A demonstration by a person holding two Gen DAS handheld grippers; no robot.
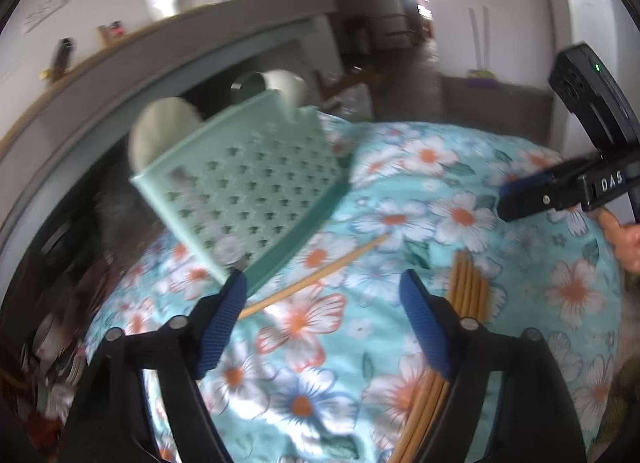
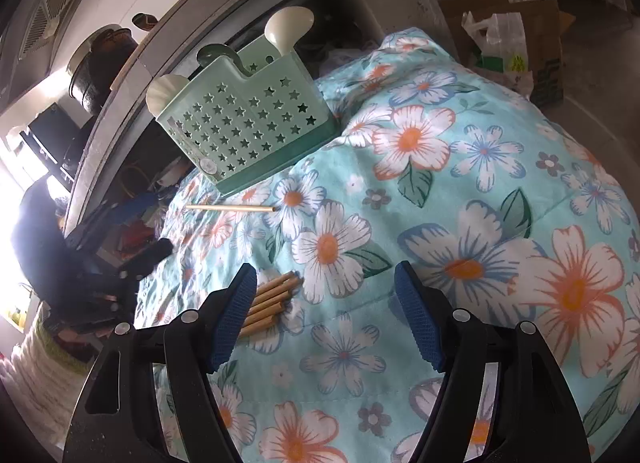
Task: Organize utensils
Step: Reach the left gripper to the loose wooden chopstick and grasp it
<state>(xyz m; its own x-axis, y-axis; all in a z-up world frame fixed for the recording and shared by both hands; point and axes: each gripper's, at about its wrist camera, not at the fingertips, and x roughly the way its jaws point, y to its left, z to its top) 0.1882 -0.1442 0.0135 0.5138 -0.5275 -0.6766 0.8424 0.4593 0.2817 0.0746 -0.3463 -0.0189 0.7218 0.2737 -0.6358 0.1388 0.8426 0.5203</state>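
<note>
Lying loose on floral cloth (image 2: 460, 191): tan chopsticks (image 2: 272, 299), mint star-holed basket (image 2: 248, 123); both fingers released.

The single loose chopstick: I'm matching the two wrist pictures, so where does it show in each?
Left wrist: the single chopstick runs diagonally at centre, just below the green holder, ahead of the open left gripper.
Right wrist: it lies level, left of centre, below the holder, far ahead of the right gripper.
Shared landmark: the star-holed green holder on the floral cloth.
</note>
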